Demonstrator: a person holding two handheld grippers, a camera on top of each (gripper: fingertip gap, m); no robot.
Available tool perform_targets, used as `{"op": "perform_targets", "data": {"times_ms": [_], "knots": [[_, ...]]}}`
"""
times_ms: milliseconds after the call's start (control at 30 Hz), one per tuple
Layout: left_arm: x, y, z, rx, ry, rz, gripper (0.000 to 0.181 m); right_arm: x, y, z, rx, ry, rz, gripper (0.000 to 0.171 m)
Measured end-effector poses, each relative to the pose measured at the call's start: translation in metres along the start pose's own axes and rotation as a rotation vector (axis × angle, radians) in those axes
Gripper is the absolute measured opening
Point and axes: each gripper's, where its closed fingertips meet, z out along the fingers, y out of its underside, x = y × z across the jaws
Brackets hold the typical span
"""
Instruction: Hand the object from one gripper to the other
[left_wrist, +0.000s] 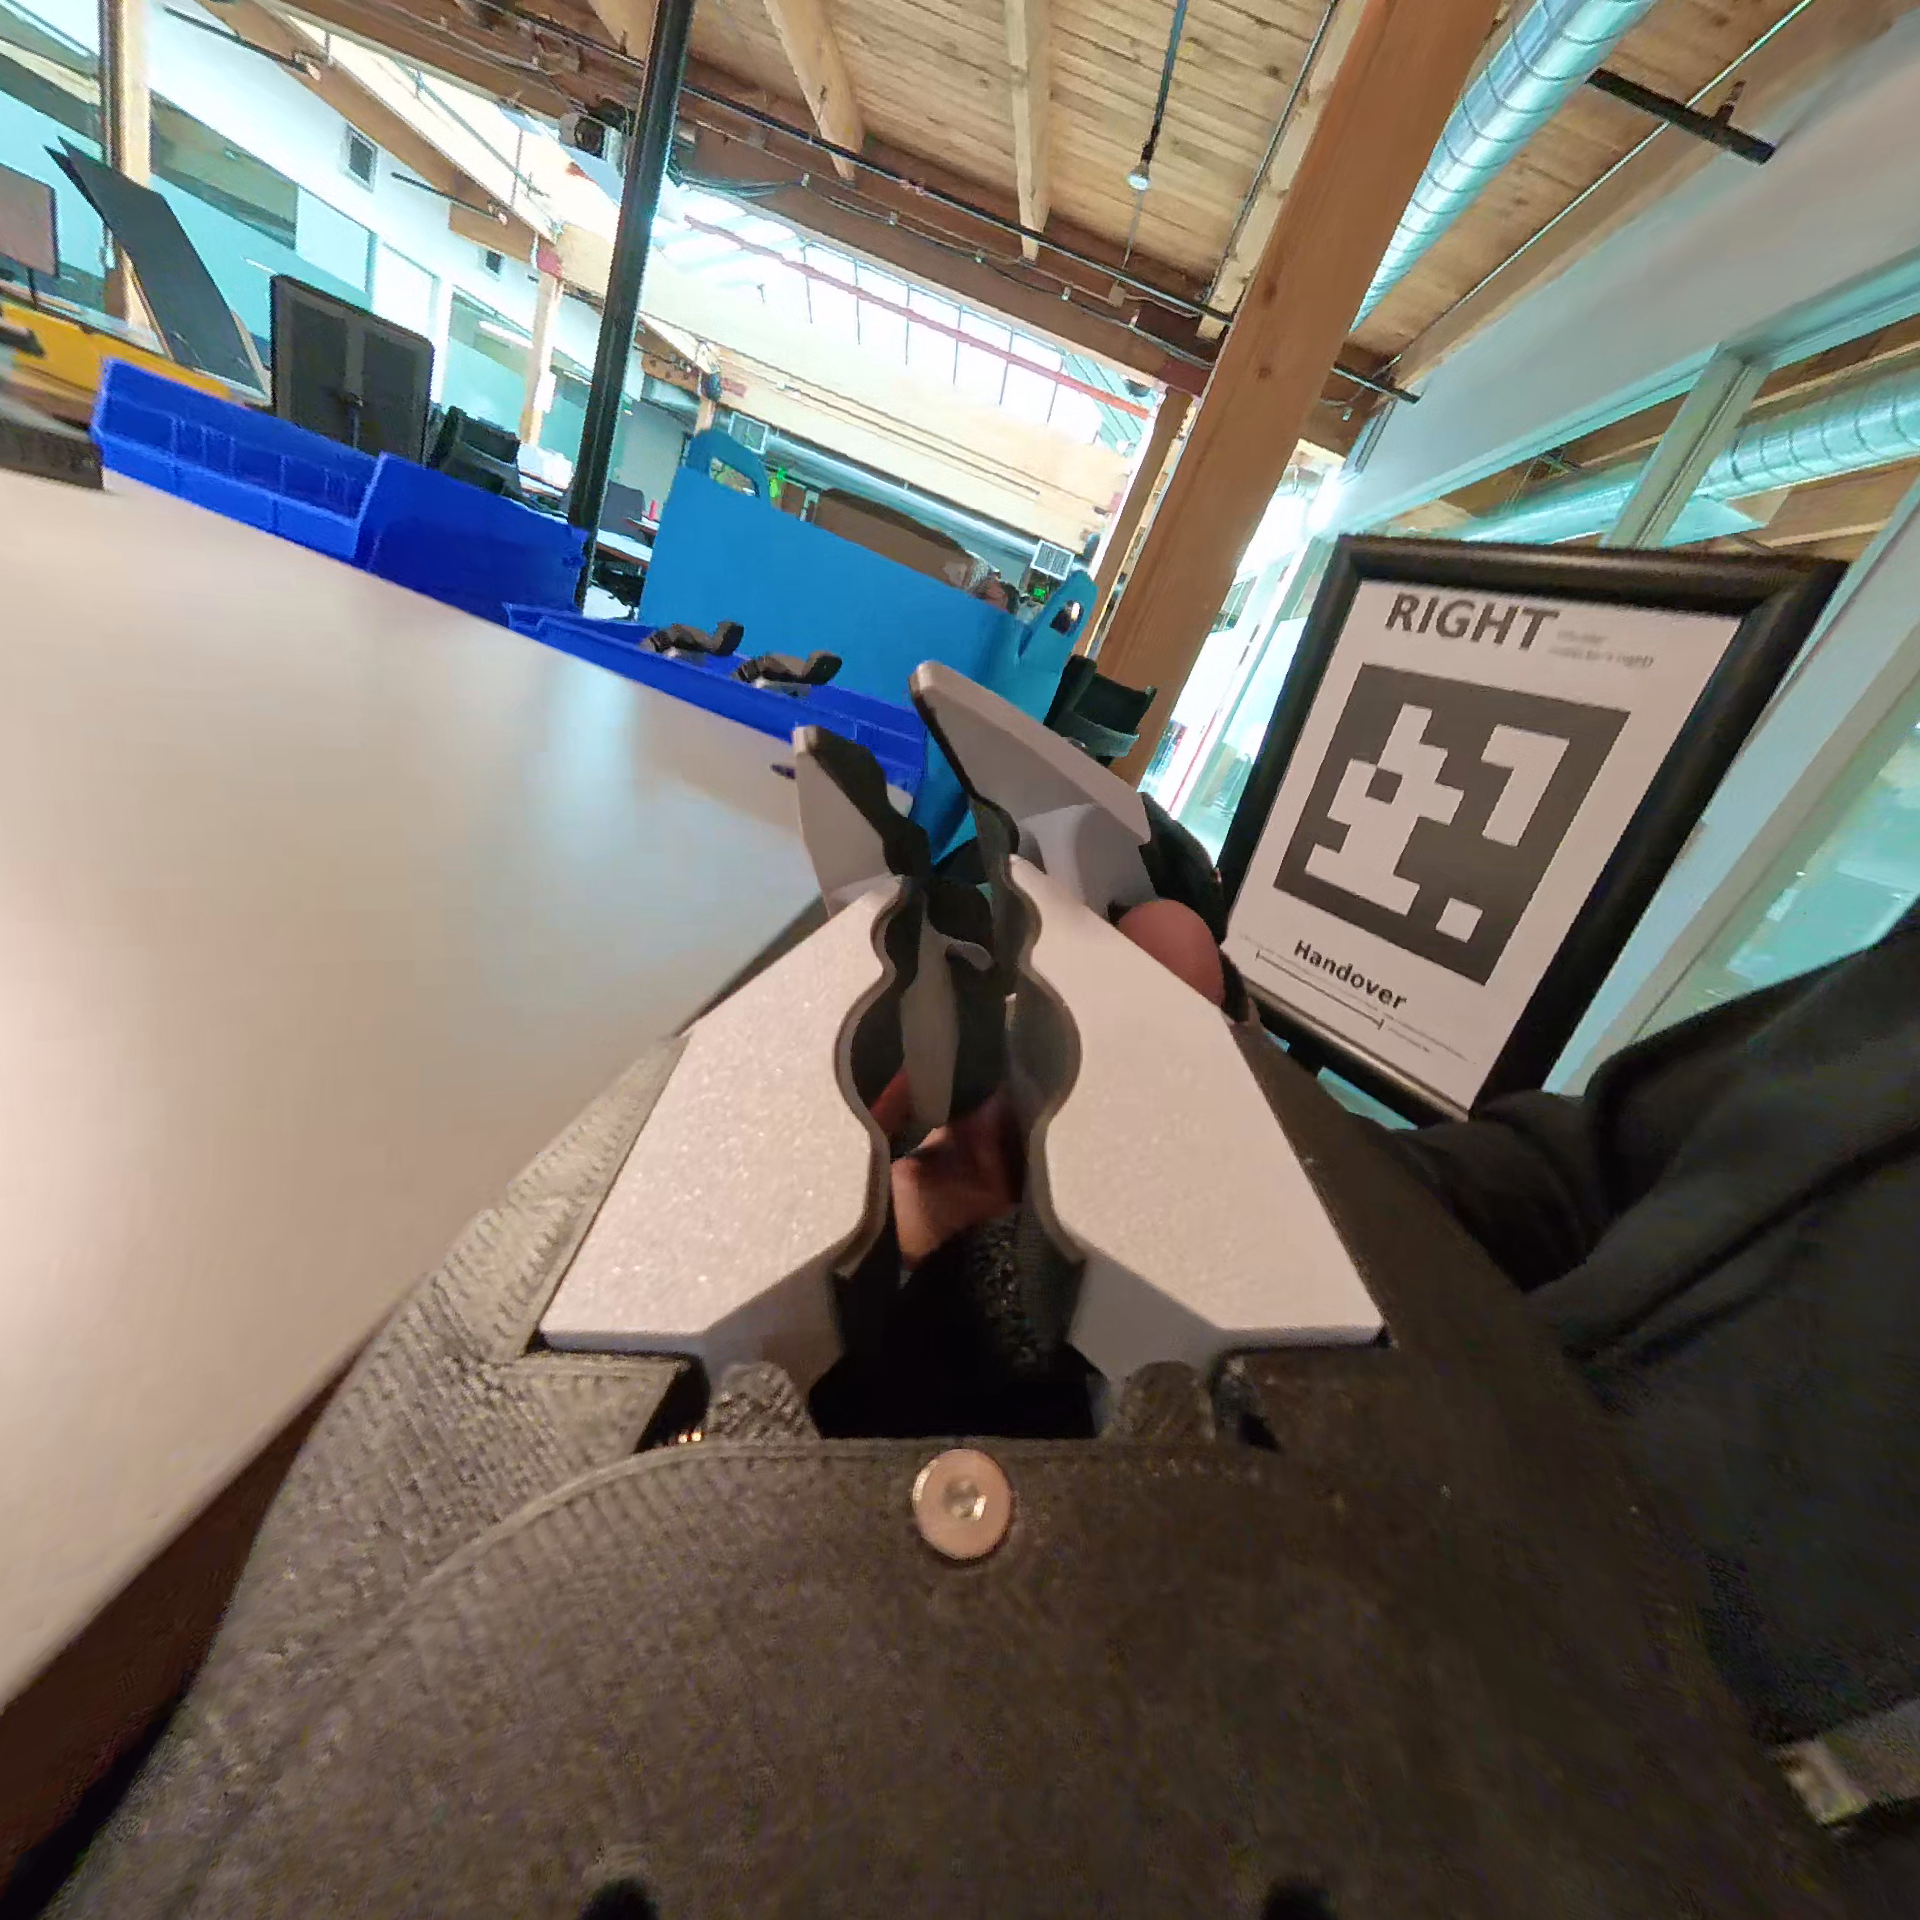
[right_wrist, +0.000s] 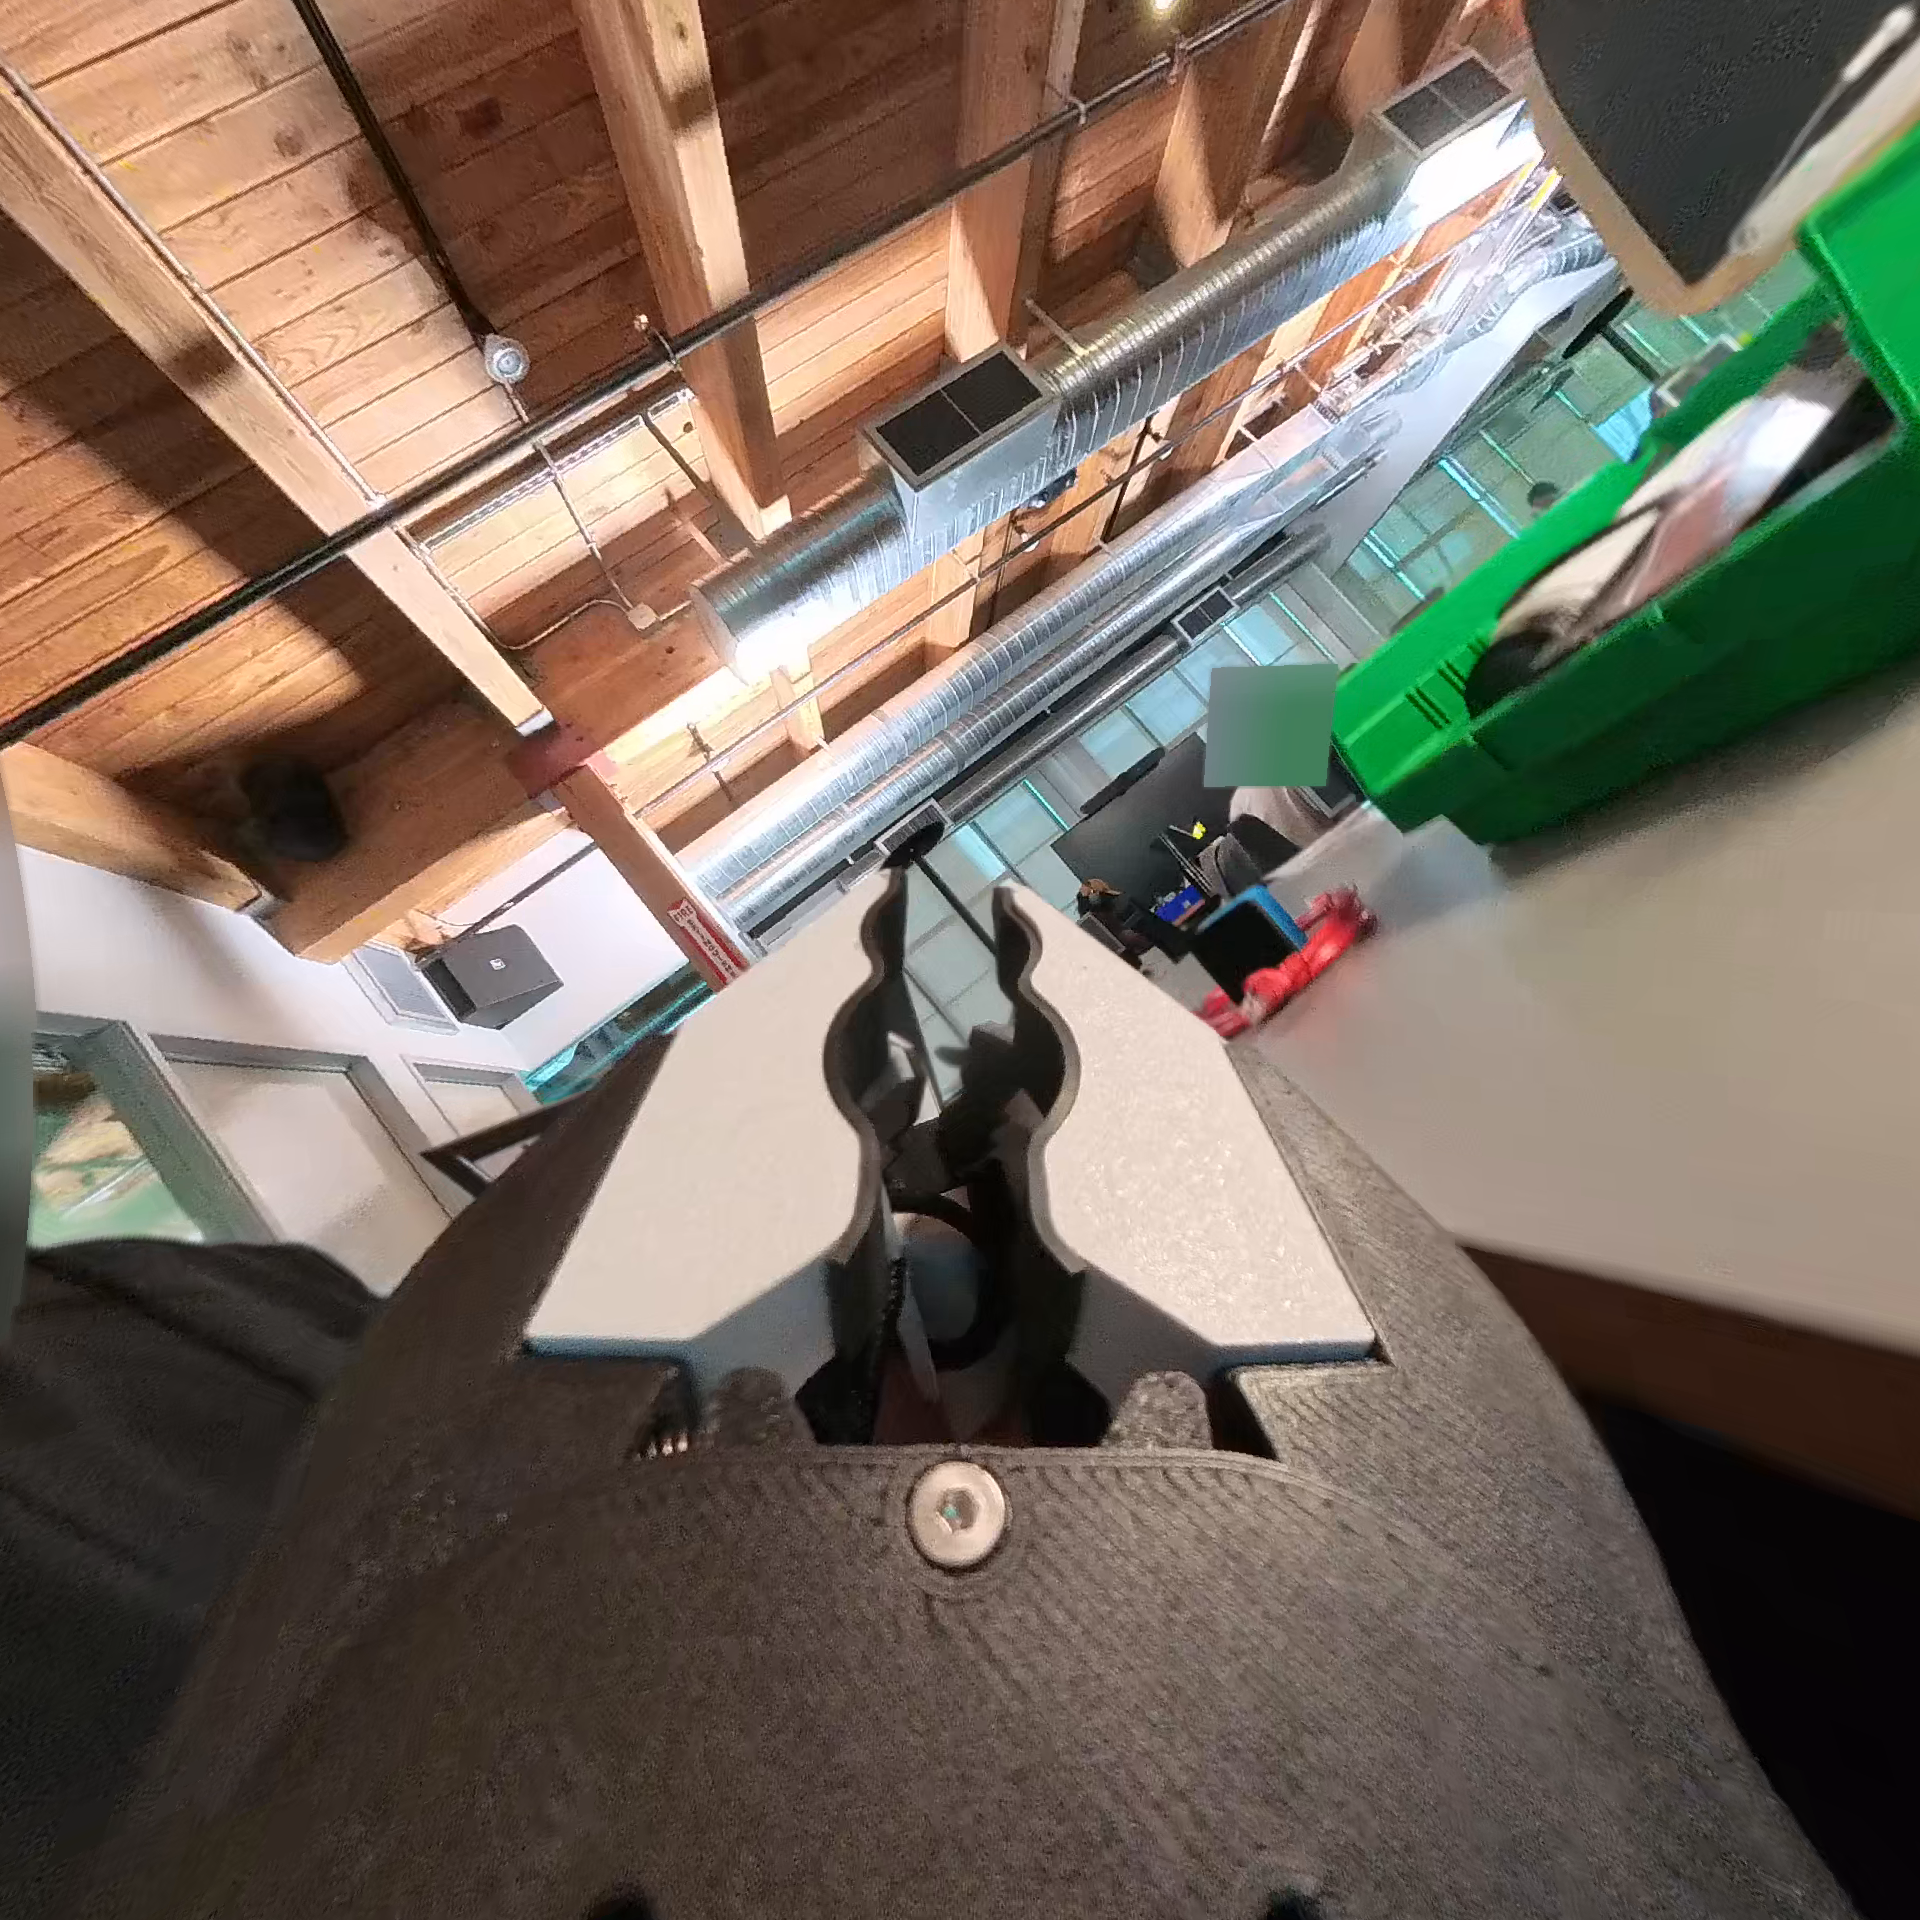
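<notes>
My left gripper (left_wrist: 948, 894): fingers drawn in to a narrow slot. The black object sits right at their tips, but black pad against black part hides the contact, so I cannot tell whether they are pinching it.
My right gripper (right_wrist: 948, 904): clenched on the black object, which bridges the slot from pad to pad in the wavy hollow behind the tips. This gripper is tilted up toward the ceiling.
Black object (right_wrist: 966, 1127): small and irregular. In the right wrist view it lies across the gap between the fingers with a thin prong rising toward the tips. I cannot make out its long axis beyond that.
Object and tools: in the left wrist view the two grippers meet nose to nose, and the object is in the space between both pairs of tips.
Hand (left_wrist: 1174, 935): just behind the right gripper, beside a dark sleeve (left_wrist: 1714, 1195).
Table (left_wrist: 312, 831): its edge runs just beside the grippers; both are held off that edge, over open space.
Framed sign (left_wrist: 1455, 831): upright, close behind the right gripper.
Far side: blue bins (left_wrist: 312, 488) line the table's back edge. A green bin (right_wrist: 1558, 748) stands on the table, well apart from the grippers.
</notes>
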Motion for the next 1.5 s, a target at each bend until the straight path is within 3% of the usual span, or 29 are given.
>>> {"op": "perform_targets", "data": {"times_ms": [200,433,633,900,1033,1167,1367,1500], "knots": [[-0.021,-0.083,0.005,0.11,-0.044,-0.015,0.015,-0.01,-0.047,0.052,0.038,-0.022,-0.053,0.019],[-0.092,-0.164,-0.033,0.363,-0.125,-0.286,0.018,0.03,-0.076,0.088,0.075,-0.006,0.056,0.022],[-0.125,-0.173,-0.063,0.332,-0.285,-0.145,0.017,0.058,-0.075,0.084,0.077,0.07,0.019,0.021],[-0.137,-0.197,-0.108,0.342,-0.335,-0.117,0.017,0.069,-0.075,0.08,0.011,0.164,-0.095,0.023],[-0.175,-0.187,-0.135,0.126,-0.591,0.005,0.026,0.09,-0.071,0.079,-0.13,0.286,-0.247,0.025],[-0.206,-0.183,-0.14,-0.057,-0.728,0.079,0.037,0.114,-0.073,0.083,-0.253,0.368,-0.323,0.027],[-0.244,-0.139,-0.093,-0.452,-0.744,-0.007,0.044,0.161,-0.069,0.088,-0.41,0.482,-0.31,0.031],[-0.274,-0.119,-0.07,-0.593,-0.788,-0.096,0.051,0.175,-0.07,0.093,-0.437,0.5,-0.278,0.032]]}}
